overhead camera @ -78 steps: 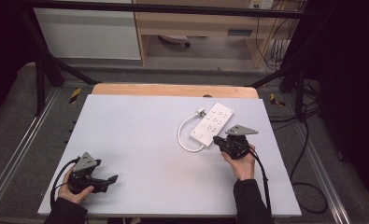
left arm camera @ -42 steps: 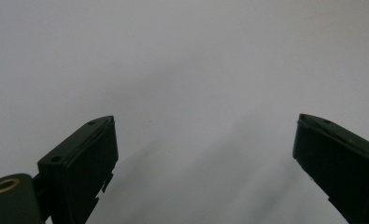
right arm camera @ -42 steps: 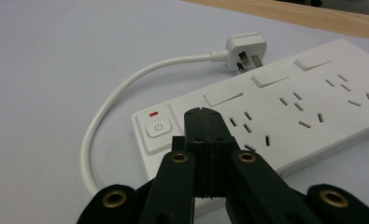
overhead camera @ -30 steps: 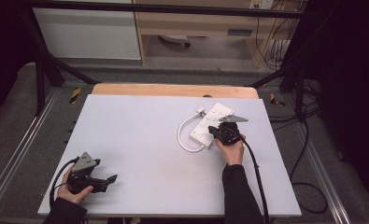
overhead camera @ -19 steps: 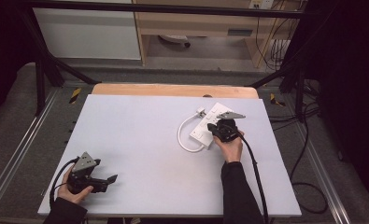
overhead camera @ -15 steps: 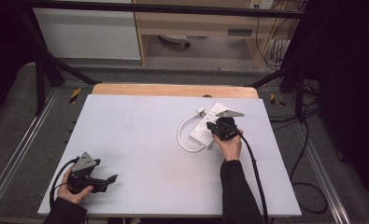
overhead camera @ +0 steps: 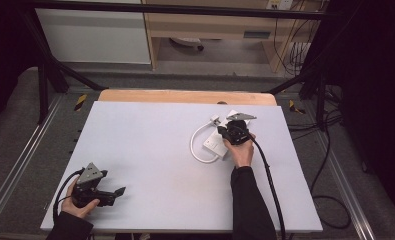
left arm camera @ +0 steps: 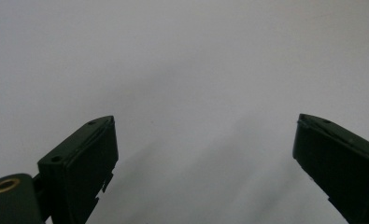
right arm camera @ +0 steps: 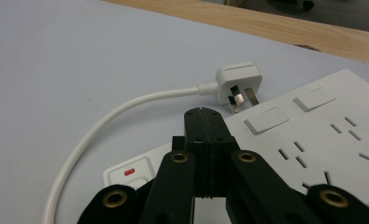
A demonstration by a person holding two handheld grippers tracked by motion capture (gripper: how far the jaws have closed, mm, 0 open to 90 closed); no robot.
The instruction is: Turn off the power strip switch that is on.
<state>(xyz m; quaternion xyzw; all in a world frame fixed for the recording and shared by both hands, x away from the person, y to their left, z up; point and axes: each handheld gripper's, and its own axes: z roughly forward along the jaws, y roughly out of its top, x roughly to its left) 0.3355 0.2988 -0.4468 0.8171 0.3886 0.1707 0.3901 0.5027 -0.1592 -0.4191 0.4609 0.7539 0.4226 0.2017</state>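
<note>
Smooth, matte pale-grey tabletop (overhead camera: 155, 150), rectangular, edged at the far side by a strip of light brown wood (overhead camera: 185, 96). On it, toward the far right, a flat white plastic power strip (right arm camera: 322, 135): rectangular body, glossy, with rows of narrow slot holes, raised rocker switches (right arm camera: 266, 119) and a small red indicator (right arm camera: 129, 171) at its near end. From that end, a round white rubbery cable (right arm camera: 102, 126) curving away in a loop over the tabletop and back to a chunky white moulded plug (right arm camera: 236, 84), lying on its side just beside the strip's far-left edge, flat metal pins (right arm camera: 240, 99) toward the strip.

Right gripper (right arm camera: 204, 116), black hard plastic with brass-coloured rivets at the linkages, over the power strip; jaws pressed together with nothing between them, tips above the strip's left edge, just short of the plug's pins. Touching the strip or just above it: cannot tell. In the high view, right gripper (overhead camera: 231, 131) and right hand (overhead camera: 241, 150) directly over the strip's middle, grey three-cornered plate on top, black cable trailing back along the sleeve.

Left gripper (overhead camera: 112, 192) well apart from the power strip, at the tabletop's near-left corner, held in the left hand (overhead camera: 77, 205). Jaws spread wide, matte black blocky pads (left arm camera: 86, 158) with only bare tabletop between them.
</note>
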